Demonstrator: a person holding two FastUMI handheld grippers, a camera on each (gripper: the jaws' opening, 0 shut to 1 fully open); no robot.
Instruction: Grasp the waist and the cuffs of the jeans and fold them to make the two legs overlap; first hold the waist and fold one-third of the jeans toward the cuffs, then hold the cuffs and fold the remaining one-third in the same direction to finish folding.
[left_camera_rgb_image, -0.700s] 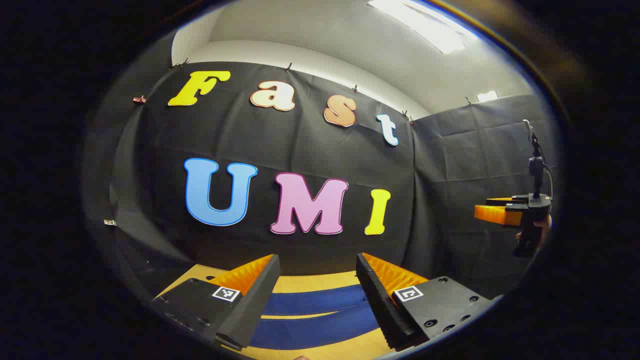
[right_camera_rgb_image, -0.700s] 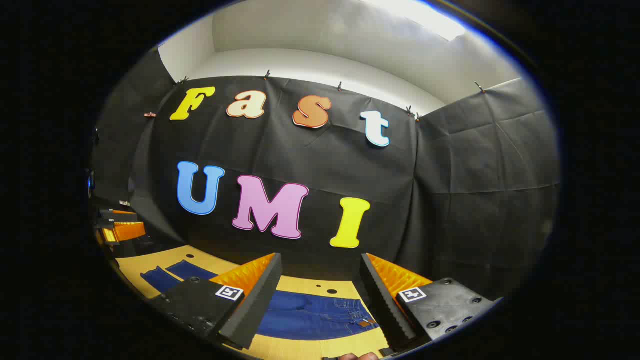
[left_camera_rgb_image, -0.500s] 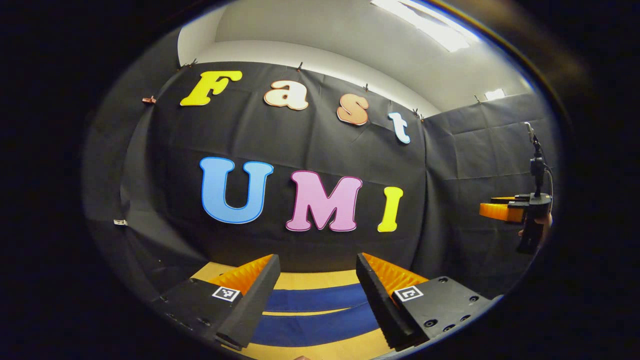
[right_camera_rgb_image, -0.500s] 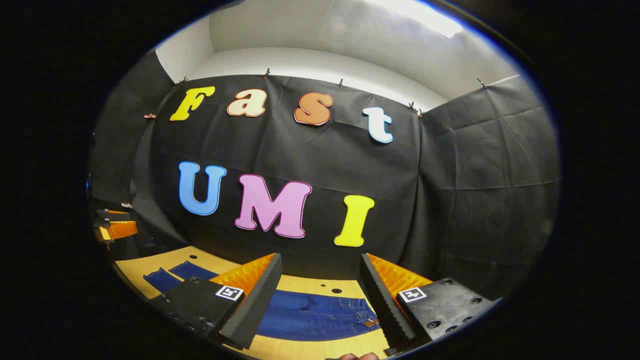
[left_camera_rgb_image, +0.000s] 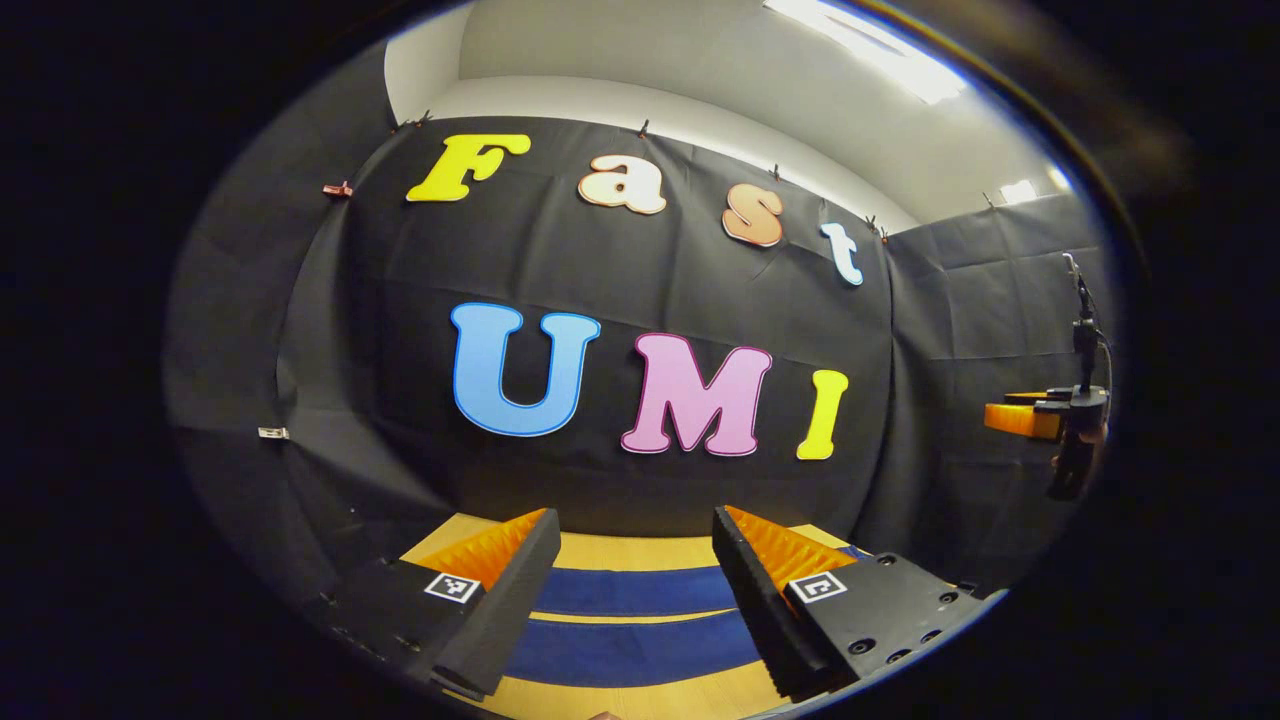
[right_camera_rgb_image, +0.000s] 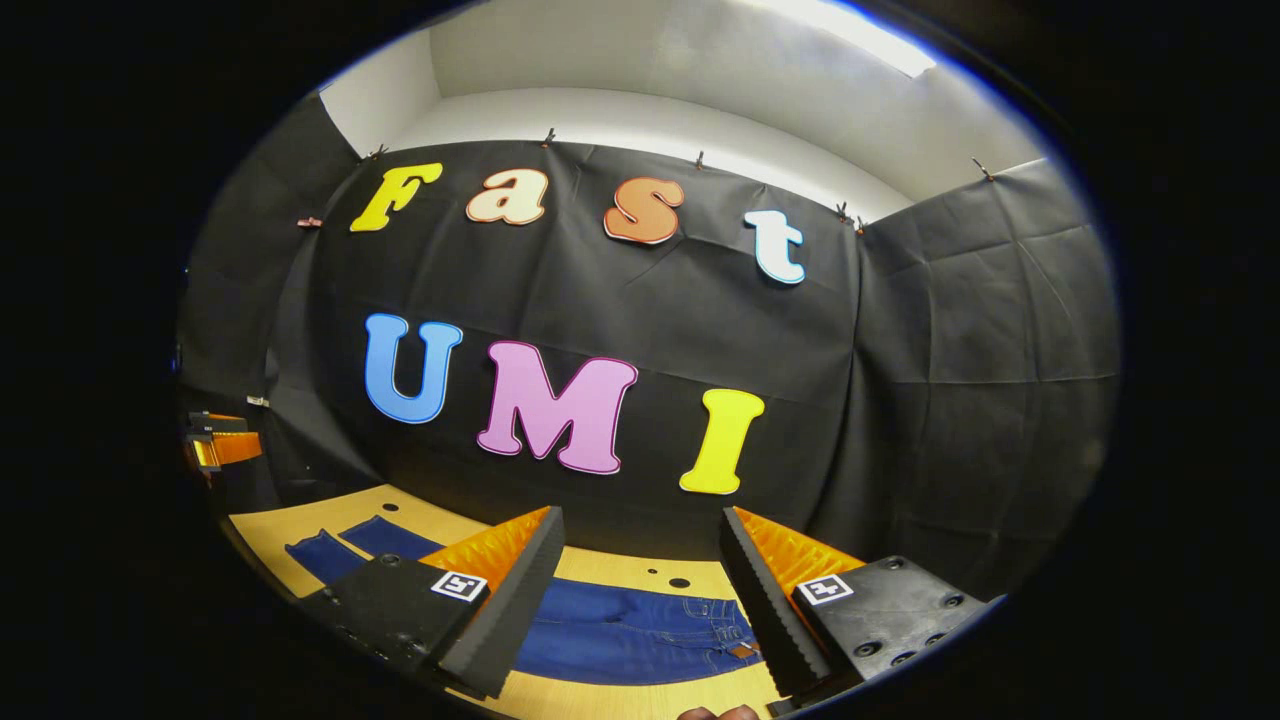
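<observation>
Blue denim jeans (right_camera_rgb_image: 640, 630) lie flat on the pale wooden table (right_camera_rgb_image: 620, 700), spread out full length, and nothing in the fold looks started. In the right gripper view the waist end, with its pocket stitching and a small tan patch, sits just beyond and between your right gripper's (right_camera_rgb_image: 640, 570) fingers, low down and clear of both of them. In the left gripper view the two long blue legs (left_camera_rgb_image: 630, 620) run as separate bands across the gap between your left gripper's (left_camera_rgb_image: 630, 565) fingers, with a strip of bare wood between the bands, so the legs do not overlap yet.

Both sets of jaws stand wide apart and hold nothing. Each gripper hovers above the cloth and touches neither denim nor table. You can also see the other gripper far off to the side in each view, raised at about the same height.

By my reading, every step is left: bringing one leg over the other, folding the waist third toward the cuffs, then folding the cuff third over that. The cuffs (right_camera_rgb_image: 330, 550) show at the far left of your right jaws, well apart from them and nearer your left gripper.

As for containers, I see no box, basket or tray on the table. Two small dark holes (right_camera_rgb_image: 678, 582) mark the wood just past the waist.
</observation>
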